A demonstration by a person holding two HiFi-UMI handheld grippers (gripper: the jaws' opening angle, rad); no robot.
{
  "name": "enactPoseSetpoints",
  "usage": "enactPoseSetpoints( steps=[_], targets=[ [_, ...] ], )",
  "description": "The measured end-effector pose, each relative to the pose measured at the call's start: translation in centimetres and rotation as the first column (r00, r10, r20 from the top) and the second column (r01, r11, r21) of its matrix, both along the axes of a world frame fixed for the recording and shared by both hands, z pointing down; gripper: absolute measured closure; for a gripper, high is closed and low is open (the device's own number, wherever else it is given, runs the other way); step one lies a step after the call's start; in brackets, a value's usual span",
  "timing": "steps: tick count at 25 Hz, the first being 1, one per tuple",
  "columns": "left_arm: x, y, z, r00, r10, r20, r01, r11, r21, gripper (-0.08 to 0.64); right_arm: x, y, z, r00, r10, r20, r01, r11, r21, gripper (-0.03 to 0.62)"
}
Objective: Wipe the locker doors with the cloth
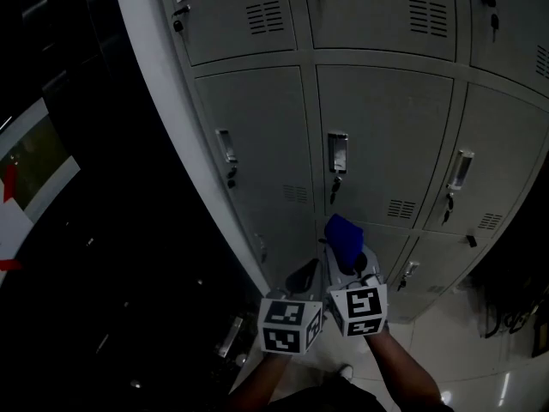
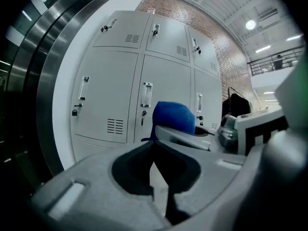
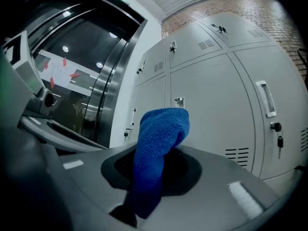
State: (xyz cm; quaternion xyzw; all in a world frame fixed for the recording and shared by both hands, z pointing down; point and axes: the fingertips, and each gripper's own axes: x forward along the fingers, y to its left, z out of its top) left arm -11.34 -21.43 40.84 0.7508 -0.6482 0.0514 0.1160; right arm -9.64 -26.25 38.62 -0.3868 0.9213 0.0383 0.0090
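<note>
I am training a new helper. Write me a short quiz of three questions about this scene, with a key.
1. Short answer: which gripper holds the cloth?
2. True or false: all locker doors in view are shut.
3. Multiple choice: the cloth is A) red, B) blue, C) white.

Key:
1. The right gripper; its jaws are closed on the cloth.
2. True.
3. B.
</note>
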Motion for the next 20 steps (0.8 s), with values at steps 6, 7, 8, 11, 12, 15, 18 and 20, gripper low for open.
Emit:
enactPoseSetpoints(
  steps=[6, 7, 8, 11, 12, 15, 18, 20],
  targets=[
    [-1.7, -4.7, -0.3, 0.996, -0.085, 0.031, 0.085, 0.996, -0.014, 0.557, -2.4, -5.3, 0.1, 0.998, -0.066, 0.005, 0.066, 0.998, -0.008, 0.503],
    [-1.9, -5.4, -0.4, 0.995, -0.095, 0.038, 0.096, 0.995, -0.014, 0.557, -2.7, -6.0, 0.2, 0.997, -0.073, 0.002, 0.073, 0.997, -0.007, 0.503],
    [-2.1, -5.9, -0.4, 0.994, -0.104, 0.045, 0.104, 0.994, -0.014, 0.557, -3.0, -6.6, 0.4, 0.997, -0.078, 0.0, 0.078, 0.997, -0.008, 0.502],
    [-2.4, -7.0, -0.4, 0.992, -0.113, 0.056, 0.114, 0.993, -0.017, 0.557, -3.6, -7.8, 1.2, 0.997, -0.081, -0.007, 0.081, 0.997, -0.019, 0.503],
    [-2.5, -7.3, -0.3, 0.992, -0.111, 0.058, 0.112, 0.994, -0.018, 0.557, -3.6, -8.1, 1.5, 0.997, -0.081, -0.013, 0.081, 0.997, -0.022, 0.502],
    [-2.7, -8.6, -0.1, 0.994, -0.092, 0.055, 0.093, 0.995, -0.02, 0.557, -3.5, -8.8, 2.1, 0.996, -0.08, -0.028, 0.079, 0.997, -0.026, 0.503],
    [-2.5, -9.9, 0.1, 0.998, -0.044, 0.046, 0.045, 0.999, -0.019, 0.557, -2.6, -9.4, 2.2, 0.998, -0.057, -0.021, 0.057, 0.998, -0.016, 0.503],
    [-1.9, -11.0, 0.3, 0.999, 0.01, 0.044, -0.009, 1.0, -0.016, 0.557, -1.5, -10.0, 2.0, 1.0, -0.017, -0.019, 0.017, 1.0, 0.008, 0.502]
  ],
)
